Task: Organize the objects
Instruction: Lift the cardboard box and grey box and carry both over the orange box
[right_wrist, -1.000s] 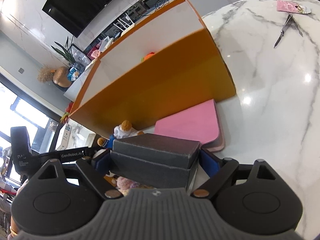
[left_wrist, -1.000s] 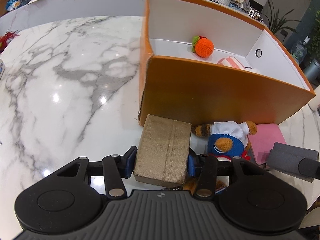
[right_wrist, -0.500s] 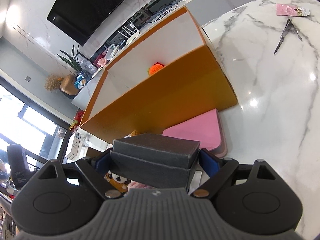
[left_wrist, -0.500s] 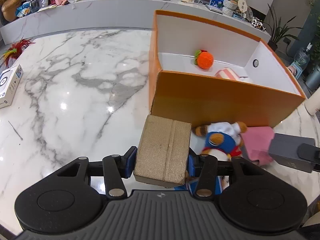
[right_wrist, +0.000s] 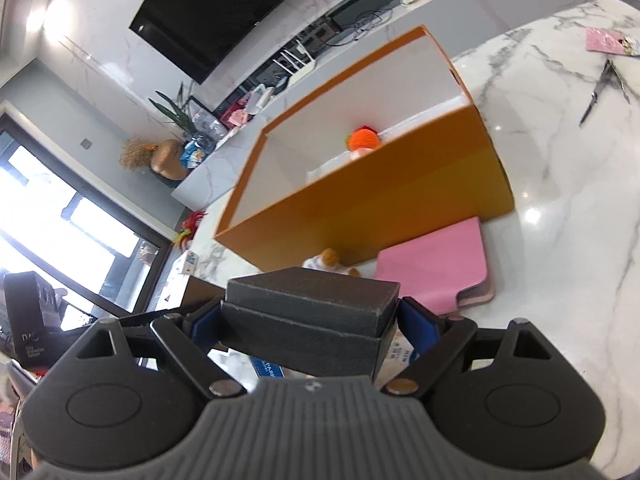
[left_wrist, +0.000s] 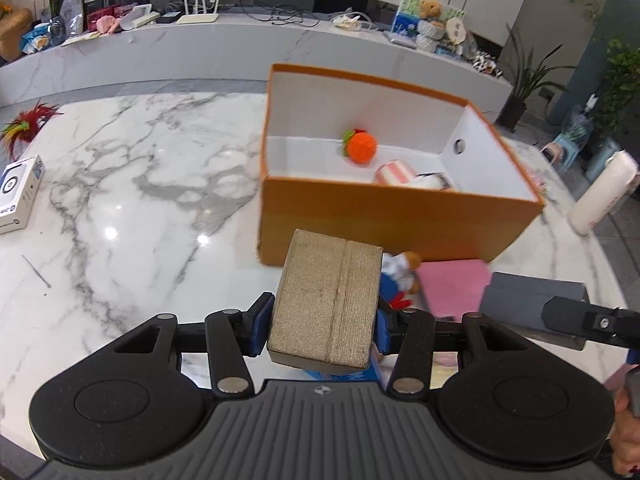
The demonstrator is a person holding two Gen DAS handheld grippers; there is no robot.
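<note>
My left gripper (left_wrist: 322, 322) is shut on a brown cardboard box (left_wrist: 328, 296), held above the table in front of the orange box (left_wrist: 396, 220). My right gripper (right_wrist: 310, 320) is shut on a dark grey box (right_wrist: 308, 308), also lifted; it shows at the right in the left wrist view (left_wrist: 532, 300). The orange box (right_wrist: 400, 196) has white inner walls and holds an orange knitted ball (left_wrist: 360, 147) and a pink striped item (left_wrist: 394, 174). A plush toy (left_wrist: 400, 276) and a pink pouch (right_wrist: 436, 264) lie on the table in front of it.
The table is white marble (left_wrist: 120, 208). A white packet (left_wrist: 18, 192) and a red feathery item (left_wrist: 24, 124) lie at the left. A white bottle (left_wrist: 604, 192) stands at the right. Scissors (right_wrist: 600, 90) and a pink card (right_wrist: 608, 40) lie at the far right.
Both grippers have risen and pulled back with their boxes. The orange box looks smaller and more of its inside shows.
</note>
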